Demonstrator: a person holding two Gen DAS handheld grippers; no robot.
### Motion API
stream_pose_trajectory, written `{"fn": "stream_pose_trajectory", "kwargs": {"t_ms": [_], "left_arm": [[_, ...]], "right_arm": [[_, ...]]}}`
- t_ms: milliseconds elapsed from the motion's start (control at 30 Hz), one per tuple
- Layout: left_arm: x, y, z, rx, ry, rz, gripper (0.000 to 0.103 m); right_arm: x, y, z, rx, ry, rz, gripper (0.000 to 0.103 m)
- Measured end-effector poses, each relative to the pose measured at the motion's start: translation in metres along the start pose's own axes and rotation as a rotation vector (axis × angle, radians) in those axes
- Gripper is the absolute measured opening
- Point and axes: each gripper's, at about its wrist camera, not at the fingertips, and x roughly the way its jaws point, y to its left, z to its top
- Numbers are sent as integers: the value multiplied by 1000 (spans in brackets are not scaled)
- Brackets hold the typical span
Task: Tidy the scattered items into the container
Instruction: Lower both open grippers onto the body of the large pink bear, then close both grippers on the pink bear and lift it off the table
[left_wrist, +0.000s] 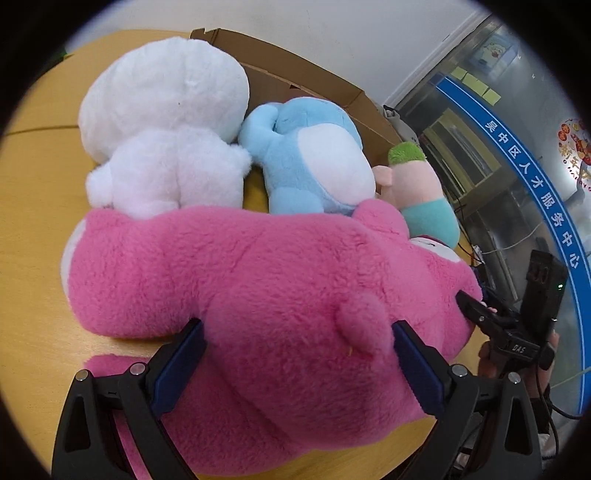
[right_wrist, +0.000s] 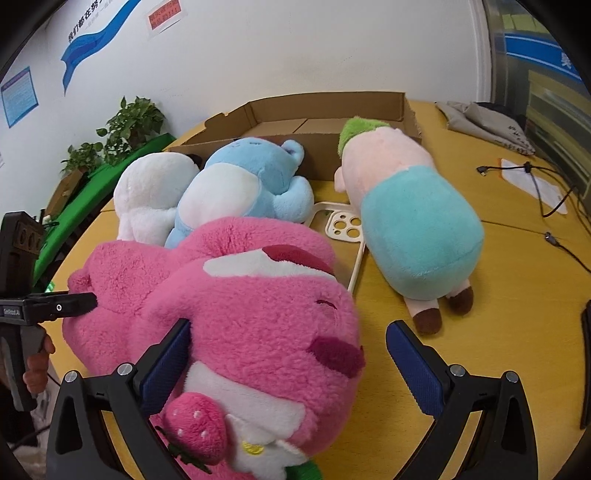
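Note:
A big pink plush bear (left_wrist: 258, 280) lies on the yellow table (left_wrist: 29, 221). My left gripper (left_wrist: 295, 343) is open, its blue pads on either side of the bear's body. My right gripper (right_wrist: 288, 343) is open around the bear's head (right_wrist: 266, 314): the left pad touches the fur, the right pad stands clear. Behind the bear lie a white plush (left_wrist: 166, 110), a blue plush (left_wrist: 314, 155) and a green-haired plush in teal trousers (right_wrist: 406, 221). An open cardboard box (right_wrist: 332, 107) stands behind them.
A cream phone case (right_wrist: 343, 225) lies between the bear and the teal-trousered plush. Cables (right_wrist: 546, 192), white paper and a grey cloth bag (right_wrist: 487, 125) sit at the table's right side. Potted plants (right_wrist: 129, 125) stand beyond the left edge. A hand holds each gripper handle.

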Motion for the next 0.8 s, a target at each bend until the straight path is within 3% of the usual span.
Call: {"fn": "stream_pose_trajectory", "kwargs": {"t_ms": [133, 200, 300, 400, 533, 633, 800], "left_arm": [[2, 2, -1, 1, 7, -25, 96], [-1, 2, -3, -3, -6, -37, 86], [-6, -3, -5, 15, -19, -38, 73], [-11, -6, -5, 37, -20, -49, 61], [-30, -5, -9, 30, -71, -119, 45], [-39, -19, -11, 93, -74, -85, 44], [-55, -30, 2, 128, -117, -98, 43]], "right_arm": [[8, 6, -6, 3, 24, 26, 103], [13, 5, -7, 4, 51, 61, 102], [12, 2, -8, 10, 55, 123, 92], [6, 9, -12, 0, 32, 121, 84], [-5, 14, -15, -1, 2, 126, 72], [-16, 15, -16, -1, -15, 148, 70], [-36, 20, -7, -13, -88, 157, 67]]}}
